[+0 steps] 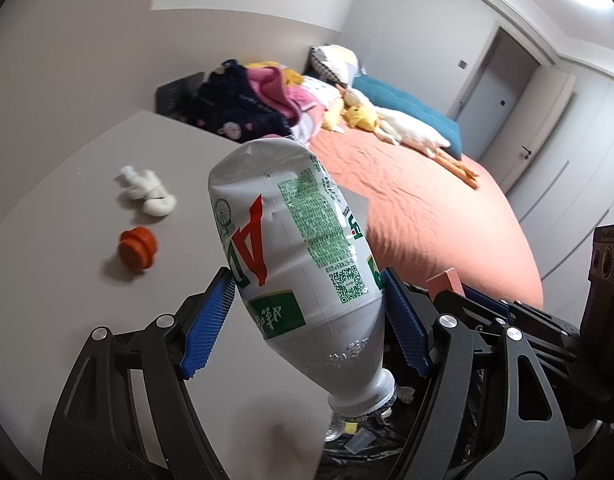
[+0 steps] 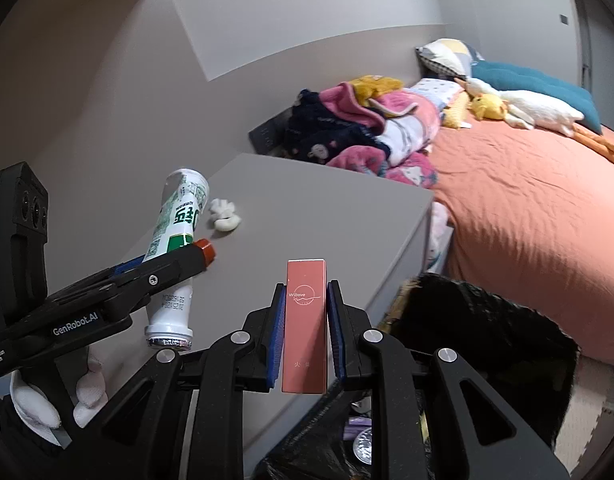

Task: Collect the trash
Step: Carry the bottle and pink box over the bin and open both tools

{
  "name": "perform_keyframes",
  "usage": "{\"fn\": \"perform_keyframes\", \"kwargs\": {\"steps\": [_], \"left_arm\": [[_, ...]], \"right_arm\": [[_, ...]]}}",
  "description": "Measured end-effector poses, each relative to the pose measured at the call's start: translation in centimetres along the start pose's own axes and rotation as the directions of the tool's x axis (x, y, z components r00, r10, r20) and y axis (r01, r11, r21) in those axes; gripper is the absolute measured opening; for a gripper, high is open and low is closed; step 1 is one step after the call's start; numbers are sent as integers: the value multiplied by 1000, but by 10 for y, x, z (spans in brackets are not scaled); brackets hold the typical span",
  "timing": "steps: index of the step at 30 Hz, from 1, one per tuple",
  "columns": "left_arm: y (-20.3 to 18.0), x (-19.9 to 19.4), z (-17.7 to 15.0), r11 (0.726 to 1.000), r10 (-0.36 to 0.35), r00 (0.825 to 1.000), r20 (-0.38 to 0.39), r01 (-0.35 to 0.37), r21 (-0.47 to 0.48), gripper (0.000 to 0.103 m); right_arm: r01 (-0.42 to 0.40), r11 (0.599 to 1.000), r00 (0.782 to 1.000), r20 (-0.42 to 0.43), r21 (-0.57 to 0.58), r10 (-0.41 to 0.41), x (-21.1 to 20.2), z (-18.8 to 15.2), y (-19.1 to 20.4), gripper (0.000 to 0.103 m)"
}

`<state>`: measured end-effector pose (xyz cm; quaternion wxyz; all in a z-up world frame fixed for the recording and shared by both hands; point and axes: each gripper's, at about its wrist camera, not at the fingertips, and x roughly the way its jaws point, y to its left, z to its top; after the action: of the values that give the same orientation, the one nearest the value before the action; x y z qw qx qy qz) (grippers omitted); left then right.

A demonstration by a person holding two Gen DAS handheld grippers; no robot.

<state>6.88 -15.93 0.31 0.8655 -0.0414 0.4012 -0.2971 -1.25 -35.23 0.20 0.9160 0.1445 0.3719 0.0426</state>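
Note:
My left gripper (image 1: 307, 312) is shut on a white plastic drink bottle (image 1: 299, 264) with green and red print, held neck down above the grey table's near edge. The same bottle (image 2: 175, 248) and left gripper show at the left of the right wrist view. My right gripper (image 2: 306, 320) is shut on a slim pink box (image 2: 305, 324), held upright above the rim of a black trash bag (image 2: 487, 340). A crumpled white tissue (image 1: 147, 194) and an orange cap (image 1: 138, 253) lie on the grey table (image 1: 67, 208). The tissue also shows in the right wrist view (image 2: 224, 215).
The trash bag holds several pieces of litter (image 2: 363, 440) and sits between the table and a bed with an orange sheet (image 2: 527, 220). Clothes (image 2: 355, 128), pillows and plush toys (image 2: 519, 112) are piled on the bed. A closed door (image 1: 495, 88) stands beyond.

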Motion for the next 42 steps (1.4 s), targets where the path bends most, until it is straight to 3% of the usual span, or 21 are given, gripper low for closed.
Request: {"fn": "perform_keyframes", "kwargs": {"steps": [17,42], "left_arm": [[-62,14,-1,985,-113,993,-34,117,125,72],[-145,38,-14,917,-238,960,-148,273,293,72]], "right_arm": [[100,989,992,65,110,-107,-45,-12,-57,22],[226,936,957,116,269,-265,-100,-34,-124,22]]}}
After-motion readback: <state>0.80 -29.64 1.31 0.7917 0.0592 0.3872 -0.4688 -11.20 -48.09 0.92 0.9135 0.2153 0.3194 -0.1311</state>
